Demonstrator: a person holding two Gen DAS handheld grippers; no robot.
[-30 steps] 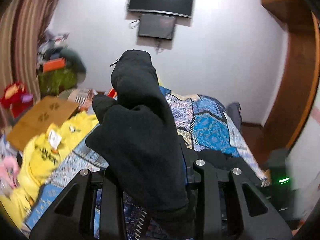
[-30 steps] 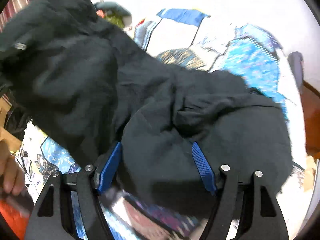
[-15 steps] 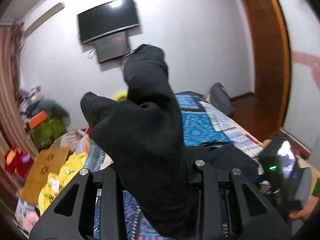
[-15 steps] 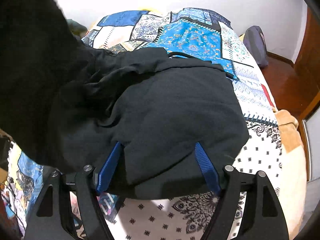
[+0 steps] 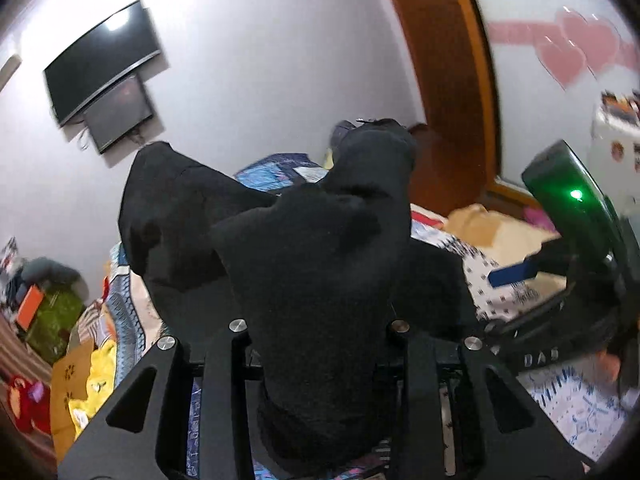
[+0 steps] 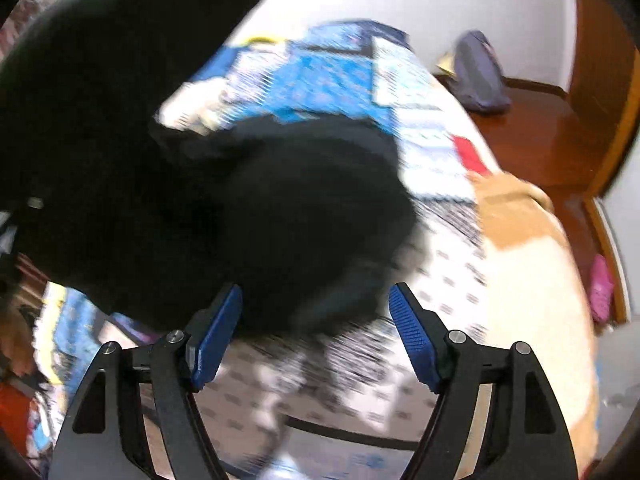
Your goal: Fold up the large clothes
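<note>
A large black garment (image 5: 316,264) is bunched between the fingers of my left gripper (image 5: 320,344), which is shut on it and holds it up above the bed. The cloth hides the left fingertips. In the right wrist view the same black garment (image 6: 240,208) hangs from the upper left down onto the bed. My right gripper (image 6: 316,320) is open, its blue pads (image 6: 412,336) apart with the cloth's lower edge just beyond them, not gripped. The right gripper also shows at the right of the left wrist view (image 5: 560,264).
The bed has a blue patchwork cover (image 6: 320,76) and a white dotted sheet (image 6: 452,280). Yellow clothes (image 5: 96,384) and clutter lie at the left. A TV (image 5: 100,56) hangs on the wall. A wooden door frame (image 5: 452,80) stands at the right.
My left gripper has swung right and tilted up with the black garment in it. My right gripper has drawn back from the cloth, which now lies beyond its pads.
</note>
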